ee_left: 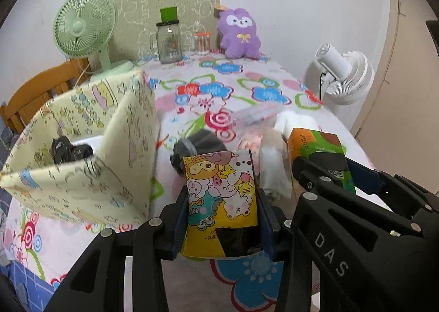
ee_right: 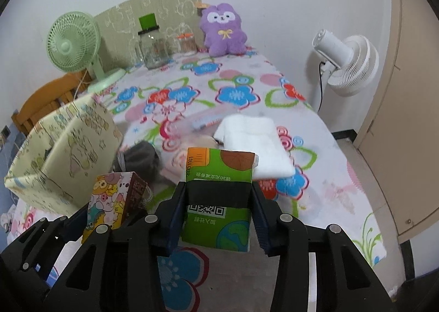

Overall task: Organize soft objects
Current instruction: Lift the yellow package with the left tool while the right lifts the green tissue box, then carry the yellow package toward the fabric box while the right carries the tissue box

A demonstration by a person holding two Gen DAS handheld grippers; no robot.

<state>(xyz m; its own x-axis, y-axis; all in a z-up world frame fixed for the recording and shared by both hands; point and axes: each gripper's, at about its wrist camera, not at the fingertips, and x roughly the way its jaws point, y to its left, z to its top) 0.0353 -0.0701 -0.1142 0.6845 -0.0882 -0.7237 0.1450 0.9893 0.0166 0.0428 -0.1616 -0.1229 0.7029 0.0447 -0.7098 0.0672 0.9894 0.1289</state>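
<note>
Two soft tissue packs held above the flower-print tablecloth (ee_right: 315, 125). Left gripper (ee_left: 222, 218) clamped on yellow cartoon-print tissue pack (ee_left: 221, 191), long axis running forward along the fingers, far end pointing at the table's far side. Right gripper (ee_right: 218, 216) clamped on green-orange tissue pack (ee_right: 219, 196), same forward axis, just right of the yellow one. Pale yellow fabric storage box (ee_left: 82, 153) sits open at left. White folded towel (ee_right: 255, 144) and dark grey knit item (ee_right: 142, 159) lie ahead on the cloth.
</note>
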